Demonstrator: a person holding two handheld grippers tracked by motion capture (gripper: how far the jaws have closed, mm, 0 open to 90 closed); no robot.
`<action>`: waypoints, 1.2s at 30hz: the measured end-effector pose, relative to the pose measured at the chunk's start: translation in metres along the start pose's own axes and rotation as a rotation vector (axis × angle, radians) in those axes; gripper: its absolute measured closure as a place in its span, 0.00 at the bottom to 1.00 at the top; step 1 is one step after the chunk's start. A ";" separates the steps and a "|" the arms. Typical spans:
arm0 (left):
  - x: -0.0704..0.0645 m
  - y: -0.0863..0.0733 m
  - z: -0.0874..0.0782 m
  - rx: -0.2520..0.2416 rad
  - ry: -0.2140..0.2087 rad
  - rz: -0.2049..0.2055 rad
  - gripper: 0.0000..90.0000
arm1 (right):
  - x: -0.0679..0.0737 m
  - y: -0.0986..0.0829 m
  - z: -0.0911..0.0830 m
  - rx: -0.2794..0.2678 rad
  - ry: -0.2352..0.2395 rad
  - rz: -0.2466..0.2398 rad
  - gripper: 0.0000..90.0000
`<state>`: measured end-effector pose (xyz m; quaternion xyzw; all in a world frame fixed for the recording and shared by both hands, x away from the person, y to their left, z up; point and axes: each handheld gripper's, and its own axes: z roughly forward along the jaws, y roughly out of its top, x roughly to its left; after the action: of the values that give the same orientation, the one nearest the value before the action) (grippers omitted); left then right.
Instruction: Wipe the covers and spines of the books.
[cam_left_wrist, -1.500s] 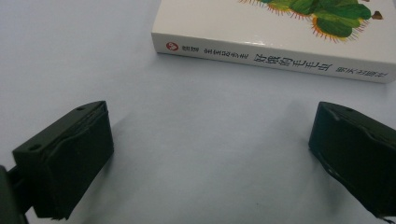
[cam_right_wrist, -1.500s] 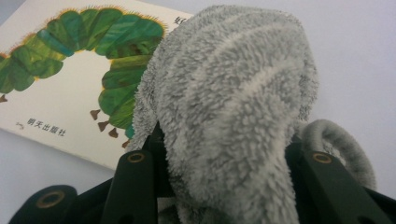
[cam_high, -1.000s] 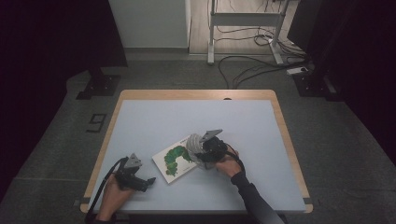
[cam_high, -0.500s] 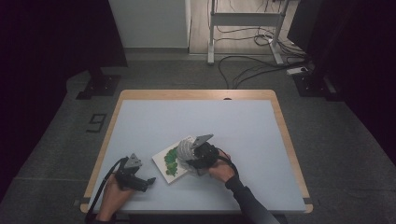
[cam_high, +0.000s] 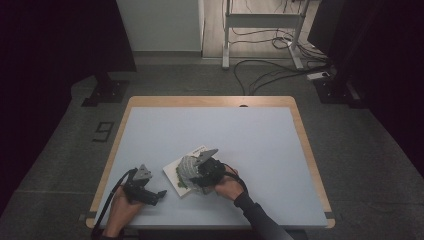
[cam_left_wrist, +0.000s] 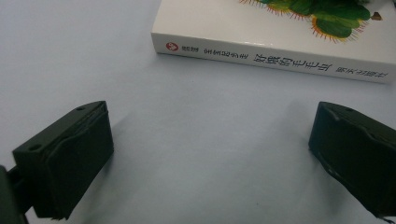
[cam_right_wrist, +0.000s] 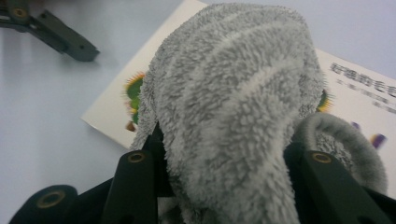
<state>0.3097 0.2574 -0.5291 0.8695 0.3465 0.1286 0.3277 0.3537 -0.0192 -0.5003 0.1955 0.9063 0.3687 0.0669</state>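
A white picture book (cam_high: 176, 175) with a green caterpillar on its cover lies flat near the table's front left. My right gripper (cam_high: 192, 172) is over it, shut on a grey fluffy cloth (cam_right_wrist: 233, 116) that covers most of the book (cam_right_wrist: 112, 107) below. The cloth (cam_high: 189, 165) bulges out between the jaws. To the book's left my left gripper (cam_high: 156, 194) rests on the table, open and empty, pointing at the book's spine (cam_left_wrist: 275, 58). Both of its jaws stand wide apart, a short way from the spine.
The pale blue table top (cam_high: 250, 140) has a wooden rim (cam_high: 210, 101). Beyond the far edge are a desk frame (cam_high: 260, 30) and cables (cam_high: 270, 75) on the dark floor. The table's back and right hold nothing else.
My right gripper has moved left and toward the front with the cloth, now covering more of the book. The left gripper has stayed in place.
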 end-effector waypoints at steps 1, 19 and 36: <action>0.000 0.000 0.000 0.000 0.000 -0.001 0.00 | 0.002 0.001 0.001 -0.001 0.002 -0.001 0.61; 0.000 0.000 0.000 0.000 0.000 0.000 0.00 | 0.024 0.013 0.011 0.003 0.048 -0.050 0.61; 0.000 0.000 0.000 0.000 0.000 -0.002 0.00 | 0.015 0.027 0.024 0.016 0.050 -0.059 0.61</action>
<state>0.3098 0.2574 -0.5291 0.8692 0.3471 0.1284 0.3280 0.3546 0.0197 -0.4979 0.1602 0.9160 0.3640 0.0537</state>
